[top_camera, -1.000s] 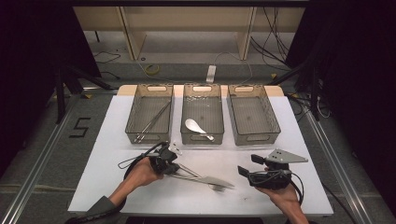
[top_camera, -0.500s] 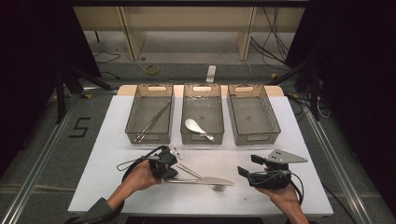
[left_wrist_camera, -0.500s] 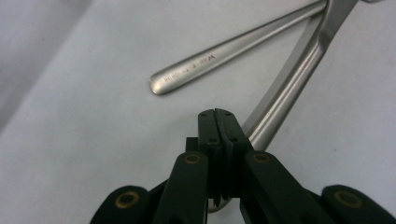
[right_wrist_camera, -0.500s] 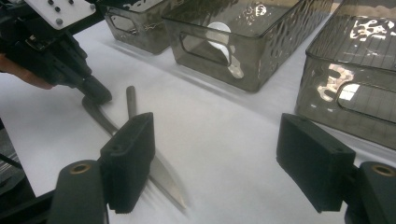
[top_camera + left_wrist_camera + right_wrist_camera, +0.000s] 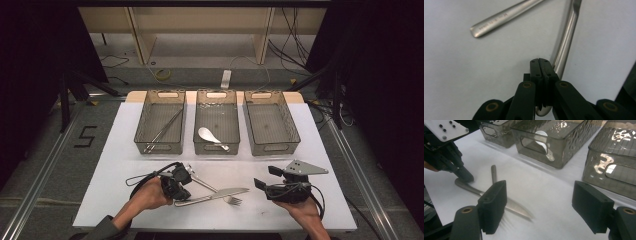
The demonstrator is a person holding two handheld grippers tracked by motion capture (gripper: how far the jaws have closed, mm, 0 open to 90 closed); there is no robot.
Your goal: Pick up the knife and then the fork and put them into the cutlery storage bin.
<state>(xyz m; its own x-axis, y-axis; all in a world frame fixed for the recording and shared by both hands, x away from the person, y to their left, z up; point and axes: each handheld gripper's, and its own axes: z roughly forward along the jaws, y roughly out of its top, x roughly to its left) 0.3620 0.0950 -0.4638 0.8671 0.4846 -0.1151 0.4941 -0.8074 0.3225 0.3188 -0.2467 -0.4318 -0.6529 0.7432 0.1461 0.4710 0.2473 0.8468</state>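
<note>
A steel knife (image 5: pixel 200 199) and a fork (image 5: pixel 202 183) lie crossed on the white table (image 5: pixel 120 150) near its front edge. My left gripper (image 5: pixel 179 192) is shut, its tips down at the knife's handle end. In the left gripper view the pads (image 5: pixel 540 71) meet with no gap and the knife handle (image 5: pixel 566 42) runs under them; the fork handle (image 5: pixel 499 21) lies apart. My right gripper (image 5: pixel 266 177) rests open on the table to the right. In the right gripper view the knife blade (image 5: pixel 516 210) lies between and beyond its spread jaws (image 5: pixel 541 212).
Three clear bins stand in a row behind. The left bin (image 5: pixel 160 149) holds chopsticks (image 5: pixel 165 127), the middle bin (image 5: pixel 216 149) a white spoon (image 5: pixel 207 135), and nothing lies in the right bin (image 5: pixel 277 150). Bare table lies between the bins and the cutlery.
My left gripper has eased a little toward the table's near edge at the knife handle. The right gripper has stayed put.
</note>
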